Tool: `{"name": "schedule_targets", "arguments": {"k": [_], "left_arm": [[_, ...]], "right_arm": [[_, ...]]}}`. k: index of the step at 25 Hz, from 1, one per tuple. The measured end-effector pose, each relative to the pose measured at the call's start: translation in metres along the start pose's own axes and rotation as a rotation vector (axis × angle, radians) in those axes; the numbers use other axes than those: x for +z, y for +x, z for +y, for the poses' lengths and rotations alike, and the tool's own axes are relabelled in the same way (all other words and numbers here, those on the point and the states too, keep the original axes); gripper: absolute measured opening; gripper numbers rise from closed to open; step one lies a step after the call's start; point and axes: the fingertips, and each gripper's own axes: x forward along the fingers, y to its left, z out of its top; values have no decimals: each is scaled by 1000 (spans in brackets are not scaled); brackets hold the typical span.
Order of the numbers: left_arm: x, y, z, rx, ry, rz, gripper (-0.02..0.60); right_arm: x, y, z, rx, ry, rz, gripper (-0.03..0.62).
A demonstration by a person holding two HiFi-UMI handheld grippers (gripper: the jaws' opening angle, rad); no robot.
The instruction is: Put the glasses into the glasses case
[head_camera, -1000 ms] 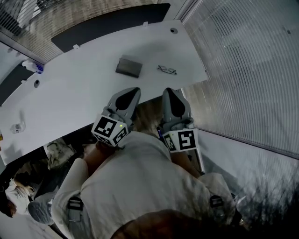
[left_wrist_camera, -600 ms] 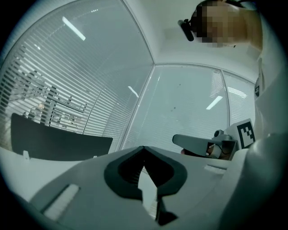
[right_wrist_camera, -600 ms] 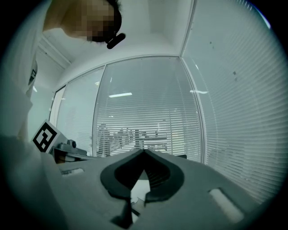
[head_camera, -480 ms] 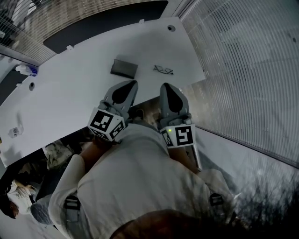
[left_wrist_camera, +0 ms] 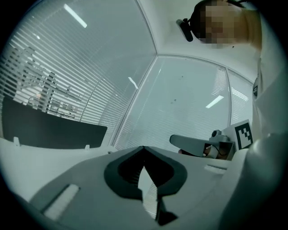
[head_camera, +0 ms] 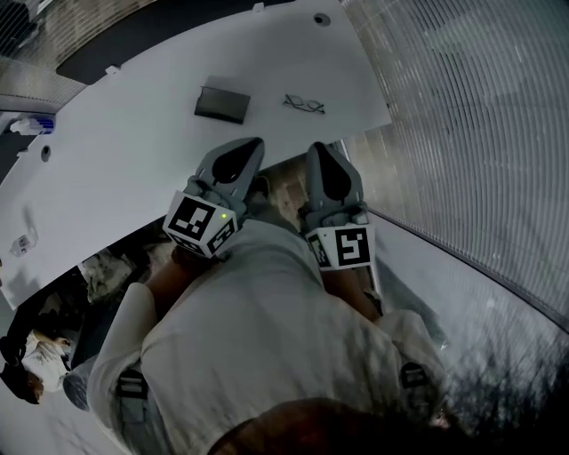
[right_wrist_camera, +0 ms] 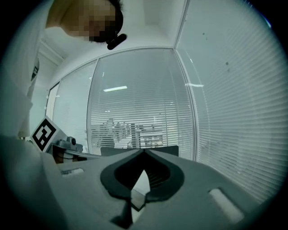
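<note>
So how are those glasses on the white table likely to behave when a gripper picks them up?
The glasses look thin-framed and small beside the glasses case, so they are probably light and easily bent. They sit low on the smooth table, so a nudge would likely slide them rather than tip them.

A long white table [head_camera: 133,169] has a round grey cable hole [head_camera: 321,19] at its far right corner. A dark flat panel [head_camera: 133,40] lines its far edge.

The glasses case [head_camera: 222,104] lay on the desk [head_camera: 133,169]. The glasses [head_camera: 304,105] lay to its right, apart from it. The left hand-held gripper [head_camera: 256,142] and the right hand-held gripper [head_camera: 317,147] were nearer the person than the case.
</note>
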Motion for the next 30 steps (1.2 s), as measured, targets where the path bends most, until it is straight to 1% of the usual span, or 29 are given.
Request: {"name": "schedule_targets", "arguments": {"k": [6,9,14,18,20,23,26,30], "left_arm": [[-42,8,0,5,-51,85,0],[-57,10,-3,4,-69,111,0],[-62,13,-5,4,-78,115,0],[-55,15,-5,5,-63,101,0],[-49,16,-3,5,-55,90,0],[-42,20,4,8,-60,77,0],[-36,25,10,14,-51,66,0],[-39,38,17,3,-38,84,0]], "right_arm": [[-40,-13,-13,-29,47,96,0],[-57,-21,-16,-34,68,134,0],[-59,-23,-18,-32,55,135,0],[-41,-25,-33,-45,-20,120,2],[-31,-28,-47,-60,-67,114,0],[-27,-27,-71,-71,-136,129,2],[-24,-24,-88,-64,-215,139,1],[-24,-8,-106,-33,-294,146,2]]}}
